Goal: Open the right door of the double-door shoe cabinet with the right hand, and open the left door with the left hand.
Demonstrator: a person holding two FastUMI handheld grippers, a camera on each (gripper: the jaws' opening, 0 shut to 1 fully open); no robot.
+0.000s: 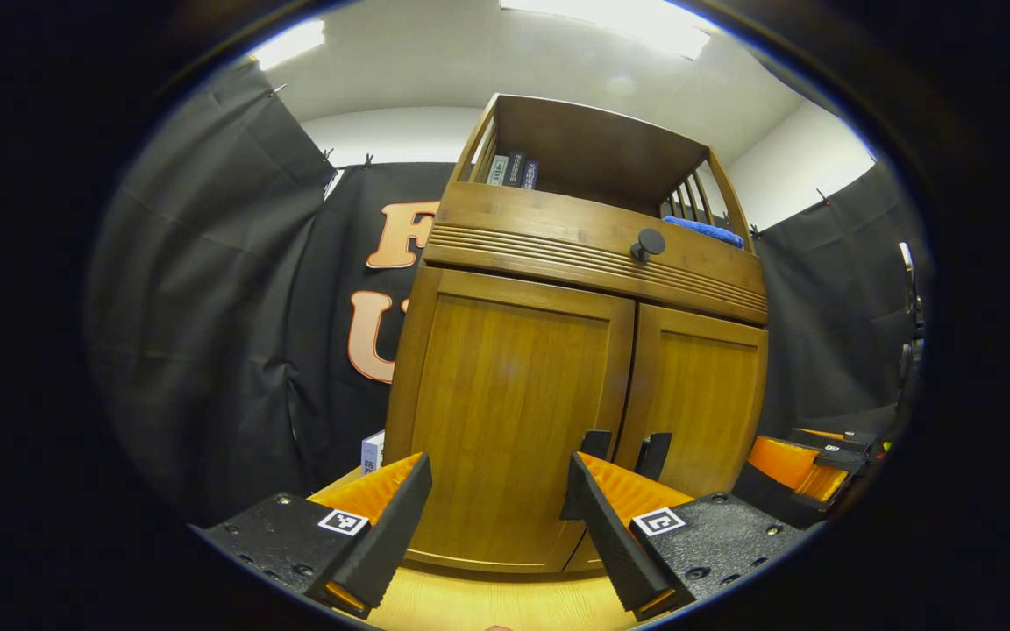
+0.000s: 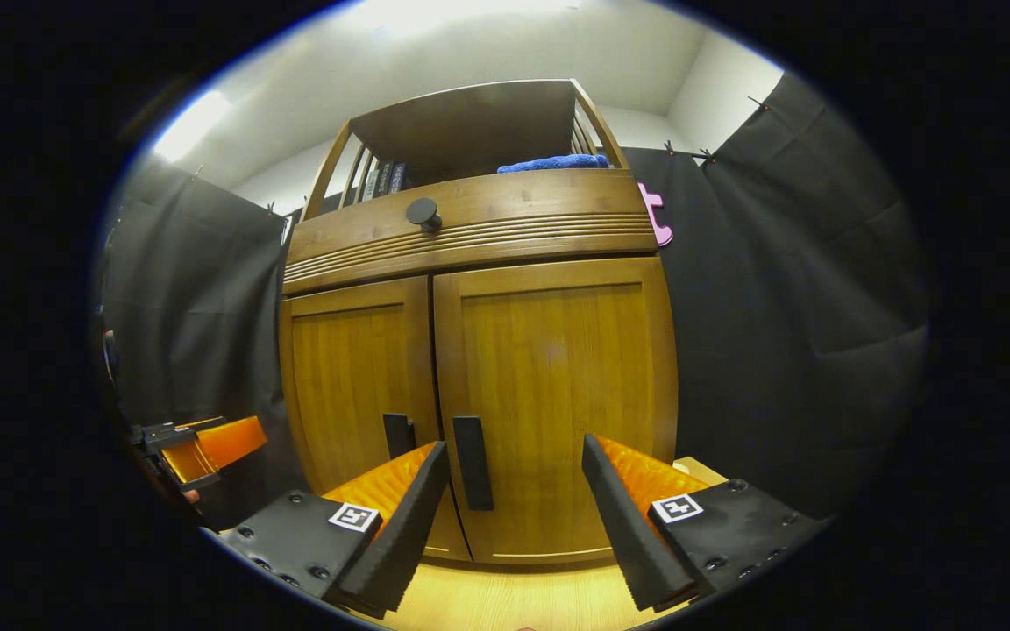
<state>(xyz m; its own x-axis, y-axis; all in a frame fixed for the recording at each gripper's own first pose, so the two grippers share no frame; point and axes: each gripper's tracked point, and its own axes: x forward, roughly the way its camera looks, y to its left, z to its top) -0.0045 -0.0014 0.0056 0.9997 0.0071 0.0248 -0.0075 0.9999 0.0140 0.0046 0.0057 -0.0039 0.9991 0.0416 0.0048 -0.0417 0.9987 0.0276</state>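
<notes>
Both tools (image 1: pixel 494 513) (image 2: pixel 514 499) gape wide before closed cabinet (image 2: pixel 479 350); books (image 1: pixel 512 169), blue cloth (image 2: pixel 553 163) on shelf

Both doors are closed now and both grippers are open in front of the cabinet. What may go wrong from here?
1. The left door handle and right door handle stand close together at the middle seam, so the right gripper might catch the wrong one.
2. The left gripper faces the left door panel, with the handle partly behind one finger; it may close on nothing.
</notes>
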